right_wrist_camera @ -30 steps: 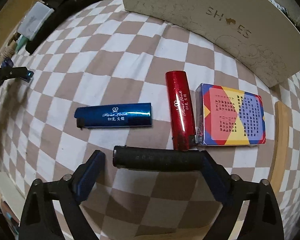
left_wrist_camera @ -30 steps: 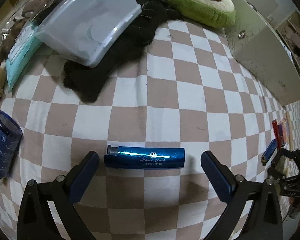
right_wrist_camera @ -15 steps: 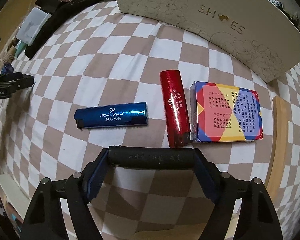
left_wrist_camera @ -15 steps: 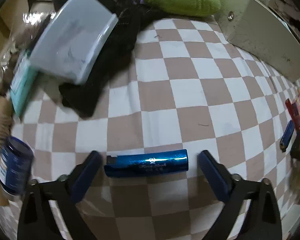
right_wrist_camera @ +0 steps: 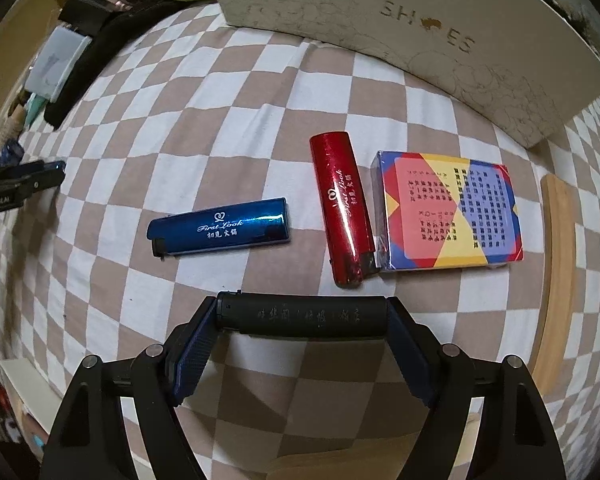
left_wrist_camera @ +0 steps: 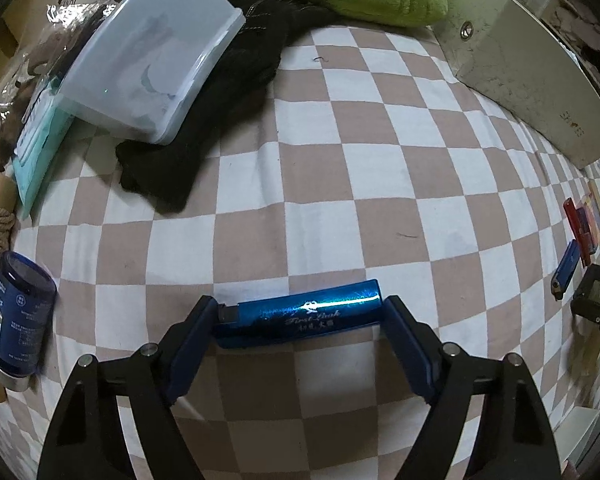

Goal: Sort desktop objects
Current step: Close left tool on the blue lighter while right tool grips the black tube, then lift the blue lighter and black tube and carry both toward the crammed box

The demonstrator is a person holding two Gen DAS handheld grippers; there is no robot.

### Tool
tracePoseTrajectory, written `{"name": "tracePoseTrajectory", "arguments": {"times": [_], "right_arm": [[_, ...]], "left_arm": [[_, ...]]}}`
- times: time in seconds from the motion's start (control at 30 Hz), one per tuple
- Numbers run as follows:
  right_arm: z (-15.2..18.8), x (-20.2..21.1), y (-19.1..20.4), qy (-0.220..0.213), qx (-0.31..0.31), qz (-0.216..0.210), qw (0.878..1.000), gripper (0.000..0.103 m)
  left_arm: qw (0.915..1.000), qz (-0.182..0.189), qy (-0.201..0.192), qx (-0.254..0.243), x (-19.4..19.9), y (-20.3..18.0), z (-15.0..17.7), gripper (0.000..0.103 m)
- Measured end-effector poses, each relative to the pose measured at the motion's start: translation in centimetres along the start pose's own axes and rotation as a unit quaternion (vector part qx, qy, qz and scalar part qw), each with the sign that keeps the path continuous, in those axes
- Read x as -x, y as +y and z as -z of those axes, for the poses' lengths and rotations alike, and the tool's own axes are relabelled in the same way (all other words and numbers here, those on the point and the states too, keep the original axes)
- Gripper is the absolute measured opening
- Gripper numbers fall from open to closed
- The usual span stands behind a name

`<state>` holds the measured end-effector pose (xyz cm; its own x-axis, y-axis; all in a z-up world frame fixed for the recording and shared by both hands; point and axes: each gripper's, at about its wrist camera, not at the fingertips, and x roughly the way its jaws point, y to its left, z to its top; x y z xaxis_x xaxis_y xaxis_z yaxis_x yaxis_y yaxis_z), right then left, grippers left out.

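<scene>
The left gripper (left_wrist_camera: pixel 300 316) clamps a blue lighter (left_wrist_camera: pixel 300 314) endwise on open checkered cloth (left_wrist_camera: pixel 340 140), while the right gripper (right_wrist_camera: pixel 302 318) grips a black lighter (right_wrist_camera: pixel 302 317) just below the red lighter (right_wrist_camera: pixel 342 212) and card box (right_wrist_camera: pixel 448 210).

The left gripper (left_wrist_camera: pixel 302 314) is low over the checked surface, its two blue-padded fingers (left_wrist_camera: pixel 190 340) pressed against the two ends of a blue lighter (left_wrist_camera: pixel 300 314) that spans the gap between them. The right gripper (right_wrist_camera: pixel 302 318) is equally low, its fingers (right_wrist_camera: pixel 410 354) clamped on the ends of a black lighter (right_wrist_camera: pixel 302 318) held crosswise. From the right wrist view the left gripper shows at the far left edge.
</scene>
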<state>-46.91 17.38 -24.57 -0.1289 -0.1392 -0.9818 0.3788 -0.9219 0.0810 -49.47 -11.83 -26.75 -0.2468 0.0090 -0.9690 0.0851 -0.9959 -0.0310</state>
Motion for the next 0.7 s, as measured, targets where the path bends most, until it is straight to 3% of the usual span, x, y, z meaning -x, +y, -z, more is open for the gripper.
{"name": "tracePoseTrajectory", "arguments": {"times": [0.7], "right_arm": [[-0.3, 0.7, -0.8, -0.009, -0.025, 0.02, 0.999, 0.081]], "left_arm": [[0.9997, -0.013, -0.009, 0.019, 0.4, 0.6, -2.5, 0.083]]}}
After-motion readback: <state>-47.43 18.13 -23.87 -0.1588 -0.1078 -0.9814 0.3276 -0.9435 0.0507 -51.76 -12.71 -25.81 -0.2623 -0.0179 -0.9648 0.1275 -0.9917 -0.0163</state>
